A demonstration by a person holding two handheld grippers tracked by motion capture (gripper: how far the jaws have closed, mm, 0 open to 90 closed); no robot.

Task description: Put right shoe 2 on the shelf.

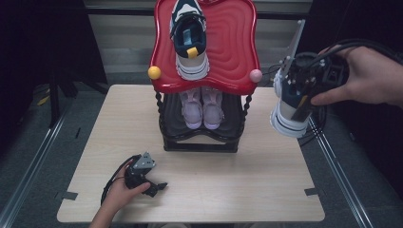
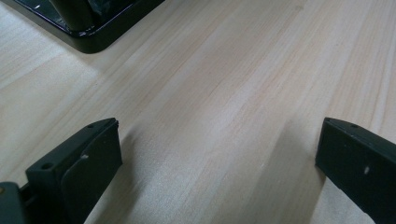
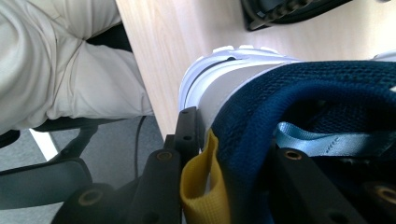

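Right gripper (image 1: 304,102): jaws clamped on the heel collar of the navy-and-white sneaker (image 1: 291,114), held aloft right of the red top shelf (image 1: 233,57), seemingly to join its mate (image 1: 190,42) | left gripper (image 1: 151,186): jaws spread, nothing between, rested idle on the pale wooden table (image 1: 228,180) | room: dark surrounds, grey floor.

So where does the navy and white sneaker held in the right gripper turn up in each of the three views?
High view: the held sneaker hangs at the right, over the table's right edge, clamped in the right gripper.
Left gripper view: not in it; bare wooden table between open jaws.
Right gripper view: the sneaker's navy collar and yellow heel loop sit between the jaws.
Shared landmark: the black shoe rack base.
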